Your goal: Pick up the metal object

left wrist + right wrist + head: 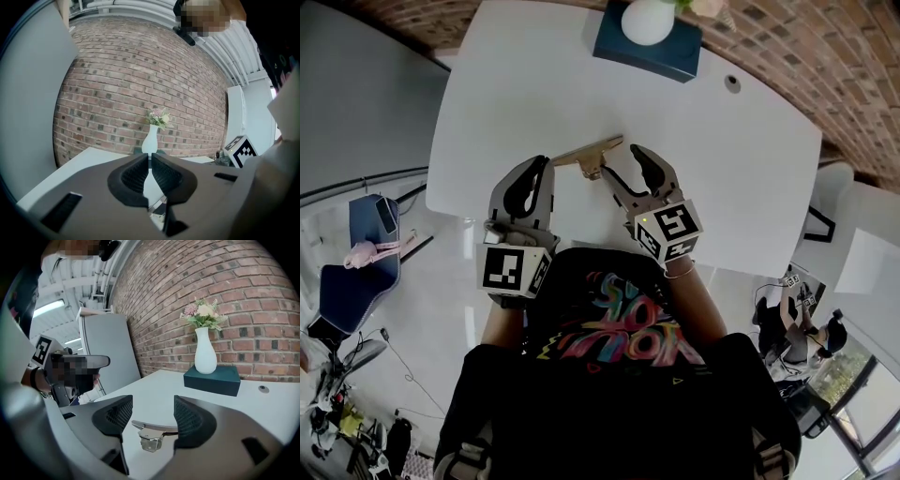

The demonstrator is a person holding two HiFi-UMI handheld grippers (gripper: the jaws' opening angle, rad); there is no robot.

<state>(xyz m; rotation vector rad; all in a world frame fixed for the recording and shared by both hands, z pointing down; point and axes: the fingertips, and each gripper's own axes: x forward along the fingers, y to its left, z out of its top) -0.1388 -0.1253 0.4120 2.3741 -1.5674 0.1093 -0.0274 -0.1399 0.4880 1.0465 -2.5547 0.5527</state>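
The metal object, a brass-coloured lever with a small hinged bracket under it, lies on the white table near its front edge. My right gripper is open just right of it. In the right gripper view the metal object lies low between the jaws of the right gripper. Its right end reaches the right pad, while the left pad stands clear of it. My left gripper hovers at the table's front edge, left of the object, shut on nothing. The left gripper shows only a thin slit.
A white vase with flowers stands on a dark teal box at the table's far edge, before a brick wall. A round cable hole sits at the far right. A blue chair stands on the floor left of the table.
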